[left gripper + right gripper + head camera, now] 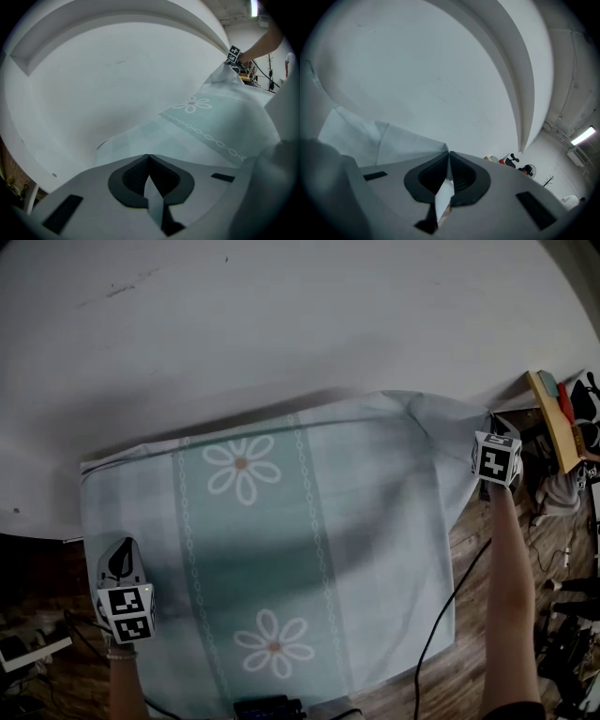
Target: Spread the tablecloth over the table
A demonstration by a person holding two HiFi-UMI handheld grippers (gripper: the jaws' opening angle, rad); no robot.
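A pale teal tablecloth (281, 540) with white daisies and chain stripes lies over the near part of the round white table (281, 324); the far half of the tabletop is bare. My left gripper (119, 557) is at the cloth's near left corner, shut on the cloth (225, 122), and a strip of fabric shows between its closed jaws (149, 159). My right gripper (490, 423) holds the far right corner lifted off the table's right edge. It is shut on that corner (393, 140), with fabric pinched between its jaws (449, 157). From the left gripper view, the right gripper (233, 55) shows far across the cloth.
Wooden floor (487, 549) shows to the right of the table, with a black cable (450, 601) trailing across it. A wooden shelf with small items (558, 418) stands at the far right. Cluttered gear (28, 648) lies at the lower left. A fan (529, 169) stands beyond the table.
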